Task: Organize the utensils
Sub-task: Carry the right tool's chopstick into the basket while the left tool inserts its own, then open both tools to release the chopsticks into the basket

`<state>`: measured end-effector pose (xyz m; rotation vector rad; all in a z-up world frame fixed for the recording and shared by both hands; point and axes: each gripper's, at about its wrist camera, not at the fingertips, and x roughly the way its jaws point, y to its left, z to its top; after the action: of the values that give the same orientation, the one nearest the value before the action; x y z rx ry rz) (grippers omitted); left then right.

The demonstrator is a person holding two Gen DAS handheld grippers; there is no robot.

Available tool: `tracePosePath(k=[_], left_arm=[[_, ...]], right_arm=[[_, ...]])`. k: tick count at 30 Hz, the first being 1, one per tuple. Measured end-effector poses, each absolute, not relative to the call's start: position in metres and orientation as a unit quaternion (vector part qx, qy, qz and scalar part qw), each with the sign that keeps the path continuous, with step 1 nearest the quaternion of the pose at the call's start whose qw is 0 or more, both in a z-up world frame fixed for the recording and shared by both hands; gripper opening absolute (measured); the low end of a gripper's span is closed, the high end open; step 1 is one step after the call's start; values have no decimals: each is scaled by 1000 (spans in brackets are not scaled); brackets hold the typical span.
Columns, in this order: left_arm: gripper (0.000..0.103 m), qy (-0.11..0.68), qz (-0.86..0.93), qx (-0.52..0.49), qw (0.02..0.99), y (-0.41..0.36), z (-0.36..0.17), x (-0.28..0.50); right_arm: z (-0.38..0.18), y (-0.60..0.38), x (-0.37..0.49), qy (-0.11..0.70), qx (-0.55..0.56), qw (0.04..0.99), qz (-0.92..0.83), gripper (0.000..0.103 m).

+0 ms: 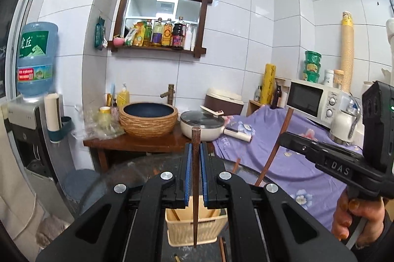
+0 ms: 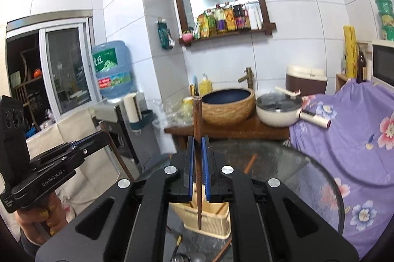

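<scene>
Both tongs are mine: left gripper [image 1: 195,153] is clamped on a wooden chopstick [image 1: 195,188], right gripper [image 2: 197,151] on another chopstick [image 2: 197,163], each upright above the cream basket [image 1: 194,225] on the glass table [image 2: 295,176].

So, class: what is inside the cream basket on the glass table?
Inside the cream basket, a few brown sticks, seemingly chopsticks, lean in its compartments. The left gripper and its held chopstick cover the basket's middle, so the full contents stay hidden.
</scene>
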<state>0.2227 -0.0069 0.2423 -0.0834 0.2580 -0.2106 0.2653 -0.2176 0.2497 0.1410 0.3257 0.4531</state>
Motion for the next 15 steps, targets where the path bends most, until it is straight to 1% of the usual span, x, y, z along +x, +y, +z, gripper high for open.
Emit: tracePosePath(k=[5, 8, 11, 15], left_arm=[[7, 114, -67, -57, 990, -5, 263, 251], [7, 101, -48, -72, 991, -2, 265, 265], [7, 97, -31, -85, 991, 0, 252, 279], [7, 117, -27, -104, 987, 3, 220, 295]], right_arm=[[263, -211, 285, 137, 64, 970, 192, 7], [256, -208, 299, 139, 70, 972, 177, 7], [239, -206, 311, 141, 70, 974, 163, 7], [205, -203, 327, 171, 84, 969, 158, 7]])
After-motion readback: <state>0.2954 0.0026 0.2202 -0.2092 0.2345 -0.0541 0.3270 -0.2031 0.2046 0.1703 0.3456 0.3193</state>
